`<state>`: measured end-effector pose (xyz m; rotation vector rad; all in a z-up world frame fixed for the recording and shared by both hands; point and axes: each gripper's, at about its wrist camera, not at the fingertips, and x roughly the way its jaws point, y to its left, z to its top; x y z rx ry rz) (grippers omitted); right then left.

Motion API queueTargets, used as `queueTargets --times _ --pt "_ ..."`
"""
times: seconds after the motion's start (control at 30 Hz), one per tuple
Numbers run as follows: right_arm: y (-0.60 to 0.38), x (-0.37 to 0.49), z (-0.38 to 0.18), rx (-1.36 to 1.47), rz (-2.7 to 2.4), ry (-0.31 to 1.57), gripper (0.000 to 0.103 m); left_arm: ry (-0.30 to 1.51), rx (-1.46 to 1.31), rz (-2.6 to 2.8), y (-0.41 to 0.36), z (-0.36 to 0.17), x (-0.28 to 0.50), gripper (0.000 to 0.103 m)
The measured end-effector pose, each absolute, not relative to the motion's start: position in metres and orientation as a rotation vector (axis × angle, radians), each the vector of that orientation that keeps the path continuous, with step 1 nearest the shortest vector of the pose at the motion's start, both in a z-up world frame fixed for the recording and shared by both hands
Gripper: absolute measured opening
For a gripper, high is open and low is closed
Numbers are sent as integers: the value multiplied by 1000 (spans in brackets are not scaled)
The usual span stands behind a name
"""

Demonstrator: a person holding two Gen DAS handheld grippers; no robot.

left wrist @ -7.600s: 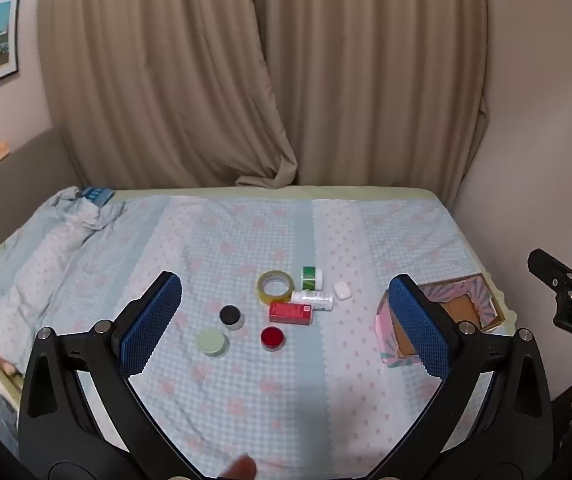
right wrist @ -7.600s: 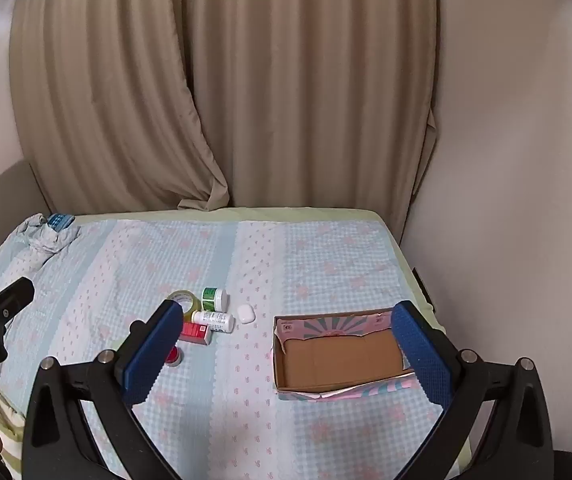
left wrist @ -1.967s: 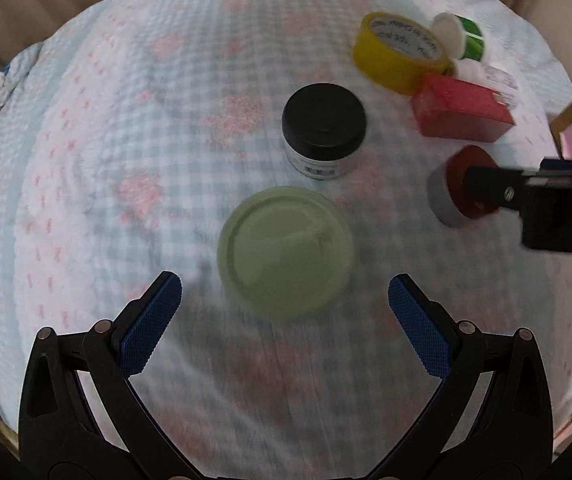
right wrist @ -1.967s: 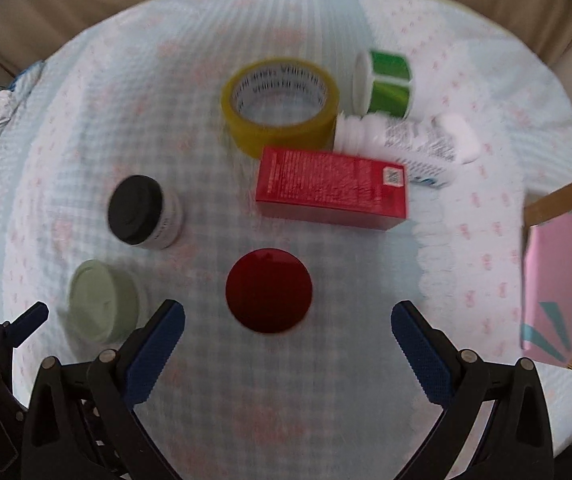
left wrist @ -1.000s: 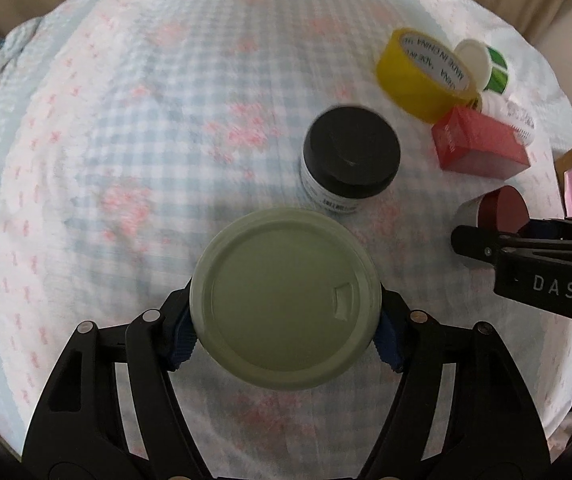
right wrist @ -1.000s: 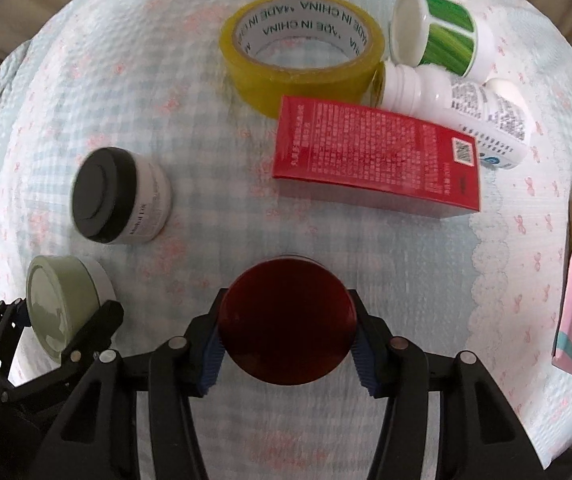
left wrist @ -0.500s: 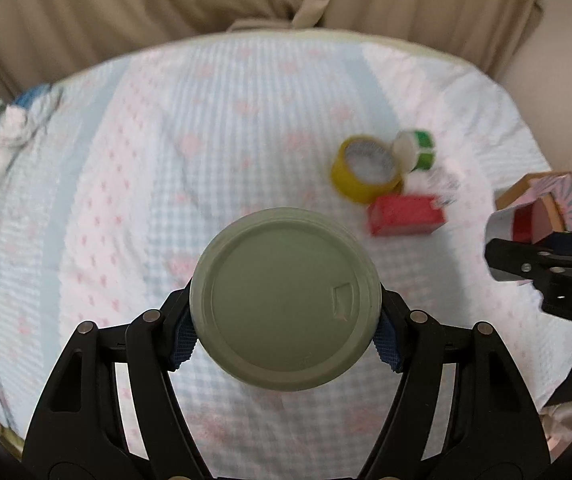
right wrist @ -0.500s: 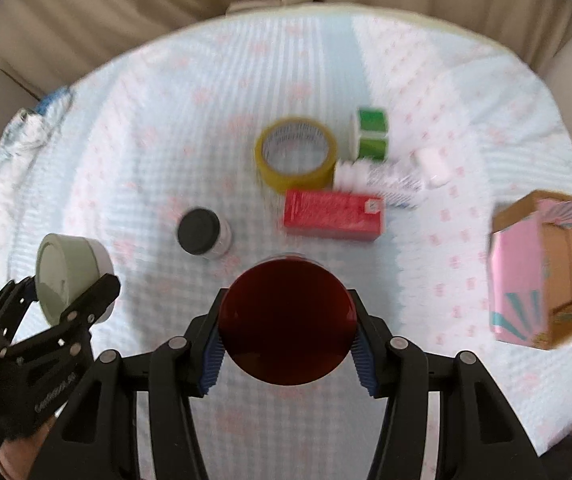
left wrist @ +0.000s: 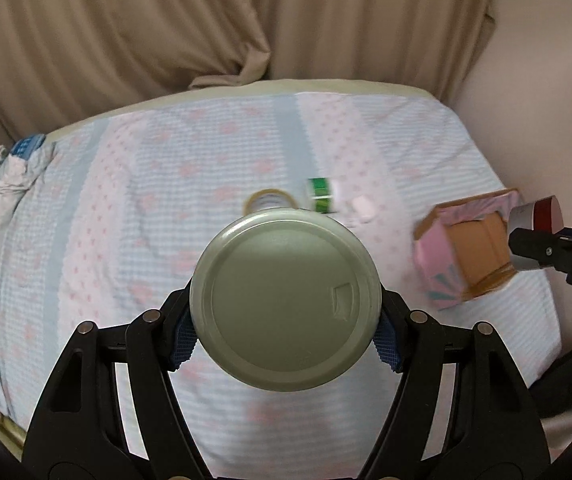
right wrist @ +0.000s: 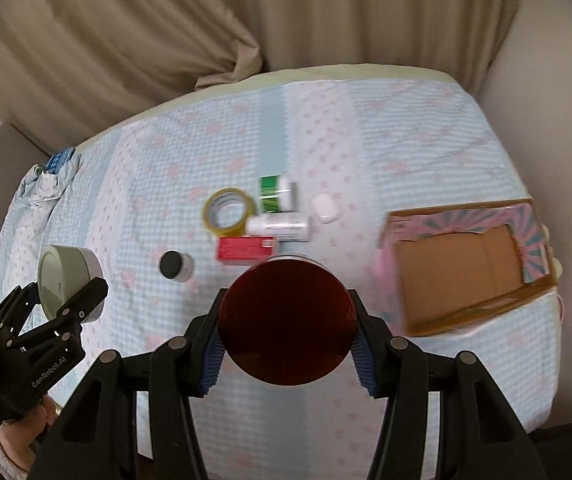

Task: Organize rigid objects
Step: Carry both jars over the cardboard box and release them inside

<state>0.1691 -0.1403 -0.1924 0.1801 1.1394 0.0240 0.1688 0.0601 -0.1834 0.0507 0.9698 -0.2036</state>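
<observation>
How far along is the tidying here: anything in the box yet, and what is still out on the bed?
Nothing done yet: the cardboard box looks empty. In hand: the left gripper clamps the green-lidded jar, the right gripper the red-lidded jar, both raised above the bed. Left lying: black-lidded jar, yellow tape roll, red carton, white bottle, green-labelled bottle, small white case.

- "GenRobot.AI" is printed in white on the black left gripper (right wrist: pixel 71 300).
- A white "D" shows on the right gripper (left wrist: pixel 542 248); the rest is cut off.
</observation>
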Motion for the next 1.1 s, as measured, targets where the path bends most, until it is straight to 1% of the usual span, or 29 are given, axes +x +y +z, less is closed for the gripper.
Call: queueTargets --times 0.13,0.3,0.43,0.57,0.8,0.9,1.1 --pt "-204 153 -189 184 43 1142 50 975 40 -223 -9 -178 153 68" --pt "-291 146 -195 210 18 1151 50 994 6 -277 -102 -182 152 68" --pt "-362 154 -206 232 -42 1182 50 1025 32 -323 -161 -192 160 68" --pt "-410 168 -221 257 -77 1208 50 1060 77 -351 -210 -211 178 68" --pt "-458 197 -264 295 -95 1292 50 1180 151 -404 -272 -271 219 68" --pt "-470 210 -289 312 -91 1337 50 1231 195 -419 -291 -304 237 68" --pt "-482 239 -354 326 -81 1426 50 1374 230 -413 -311 -388 264 68"
